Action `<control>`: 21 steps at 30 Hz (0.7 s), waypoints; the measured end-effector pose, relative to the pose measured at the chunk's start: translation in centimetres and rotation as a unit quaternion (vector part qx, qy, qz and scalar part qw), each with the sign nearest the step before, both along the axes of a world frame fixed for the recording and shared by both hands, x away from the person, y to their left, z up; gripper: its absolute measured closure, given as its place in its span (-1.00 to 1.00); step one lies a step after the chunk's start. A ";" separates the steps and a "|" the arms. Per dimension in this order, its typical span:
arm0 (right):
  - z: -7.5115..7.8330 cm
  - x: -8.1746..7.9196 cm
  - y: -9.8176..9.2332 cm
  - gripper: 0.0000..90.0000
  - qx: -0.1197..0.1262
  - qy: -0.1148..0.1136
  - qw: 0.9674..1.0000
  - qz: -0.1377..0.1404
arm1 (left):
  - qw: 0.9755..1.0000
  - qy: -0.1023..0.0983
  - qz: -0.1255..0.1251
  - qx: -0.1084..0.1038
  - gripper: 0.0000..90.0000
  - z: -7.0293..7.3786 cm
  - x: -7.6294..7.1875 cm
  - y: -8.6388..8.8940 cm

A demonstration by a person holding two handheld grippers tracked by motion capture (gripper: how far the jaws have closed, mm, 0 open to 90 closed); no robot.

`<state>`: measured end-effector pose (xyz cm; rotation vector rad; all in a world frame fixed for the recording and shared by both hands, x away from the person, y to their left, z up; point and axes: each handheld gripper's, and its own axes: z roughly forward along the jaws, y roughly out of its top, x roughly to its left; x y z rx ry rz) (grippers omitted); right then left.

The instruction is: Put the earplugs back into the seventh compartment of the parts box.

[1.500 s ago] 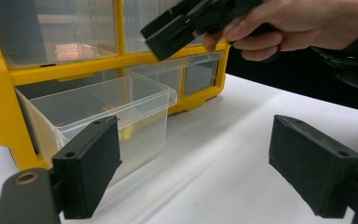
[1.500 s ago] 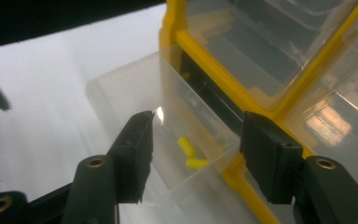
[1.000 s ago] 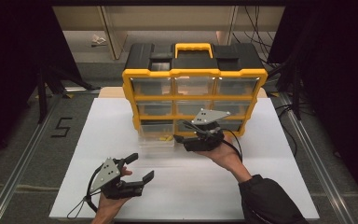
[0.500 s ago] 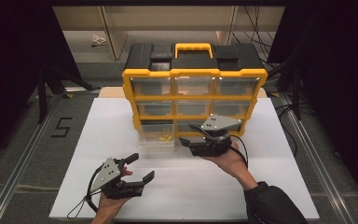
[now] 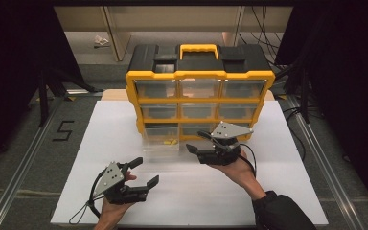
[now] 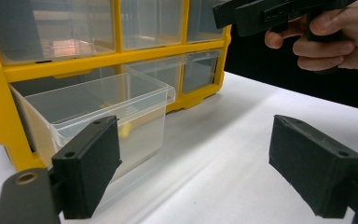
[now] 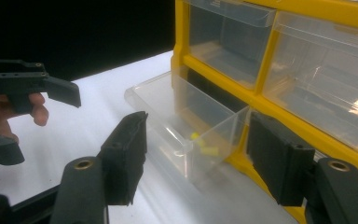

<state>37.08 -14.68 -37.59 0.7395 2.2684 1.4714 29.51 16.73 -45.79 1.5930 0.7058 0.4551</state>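
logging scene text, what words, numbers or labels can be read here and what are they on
"5": black number on the grey floor left of the table.
The yellow organizer and its drawers show no readable label or brand.
The grippers carry no readable text either.

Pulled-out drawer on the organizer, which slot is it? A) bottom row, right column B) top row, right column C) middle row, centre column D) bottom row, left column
D: in the high view the clear drawer sticks out from the bottom-left slot of the yellow organizer, with small yellow pieces inside, while the other drawers sit flush.
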 end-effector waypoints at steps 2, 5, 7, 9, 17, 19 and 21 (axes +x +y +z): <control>-0.1 -0.1 -0.1 -0.14 0.004 -0.001 1.000 -0.002 | 1.000 0.001 0.000 0.000 -0.64 0.0 0.0 0.0; -0.2 -0.2 -0.2 -0.15 0.008 -0.002 1.000 -0.002 | 1.000 0.002 0.000 -0.001 -0.64 0.0 0.1 -0.1; -0.3 -0.4 -0.5 -0.15 0.013 -0.006 1.000 -0.004 | 1.000 0.002 -0.002 0.001 -0.64 0.0 0.2 -0.2; -0.3 -0.4 -0.7 -0.15 0.016 -0.007 1.000 -0.006 | 1.000 0.001 -0.002 0.002 -0.64 0.0 0.2 -0.2; -1.0 -0.7 -1.9 -0.15 0.035 -0.004 0.999 -0.020 | 1.000 0.001 -0.005 0.001 -0.64 0.0 0.2 -0.2; -1.0 -0.9 -2.2 -0.16 0.039 -0.005 0.999 -0.024 | 1.000 0.001 -0.007 0.001 -0.64 0.0 0.1 -0.2; -1.0 -1.1 -2.3 -0.16 0.043 -0.005 0.999 -0.025 | 1.000 0.000 -0.007 0.000 -0.64 0.0 0.0 -0.2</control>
